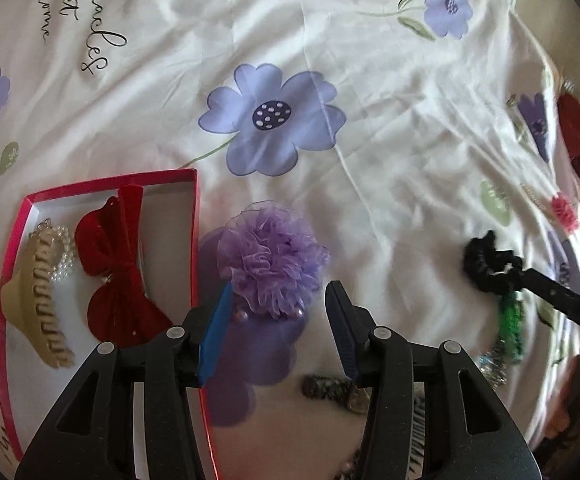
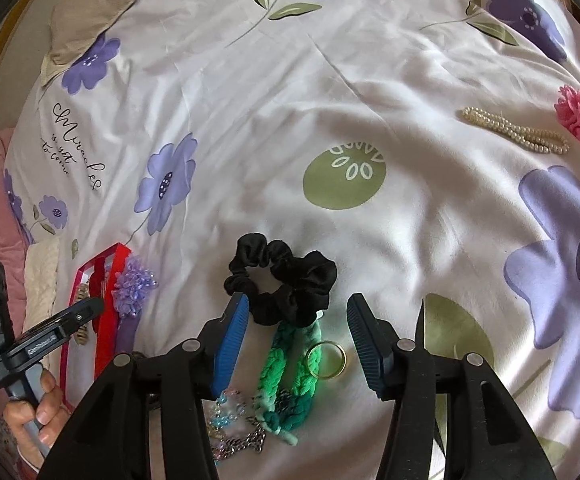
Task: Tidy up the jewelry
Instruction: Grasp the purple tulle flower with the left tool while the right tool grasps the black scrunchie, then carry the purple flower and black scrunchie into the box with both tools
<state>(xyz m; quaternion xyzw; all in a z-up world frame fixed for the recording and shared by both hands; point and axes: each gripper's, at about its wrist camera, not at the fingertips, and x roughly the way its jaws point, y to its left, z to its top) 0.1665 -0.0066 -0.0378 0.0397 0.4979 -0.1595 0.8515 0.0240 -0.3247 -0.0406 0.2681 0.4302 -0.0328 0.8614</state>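
A frilly purple organza hair flower (image 1: 271, 255) is lying low in the frame's centre, just right of the red-rimmed cardboard box (image 1: 194, 240). I am holding my left gripper (image 1: 280, 334) spread wide around it. My right gripper (image 2: 296, 338) is gaping around a black fabric scrunchie (image 2: 286, 280).

Bow (image 1: 120, 276), comb (image 1: 36, 300) in box (image 1: 194, 216); scrunchie (image 1: 268, 258) beside.

left wrist: close, looking down | right wrist: same | shared: black scrunchie (image 1: 490, 262) (image 2: 286, 284), bedsheet (image 1: 370, 80) (image 2: 290, 100)
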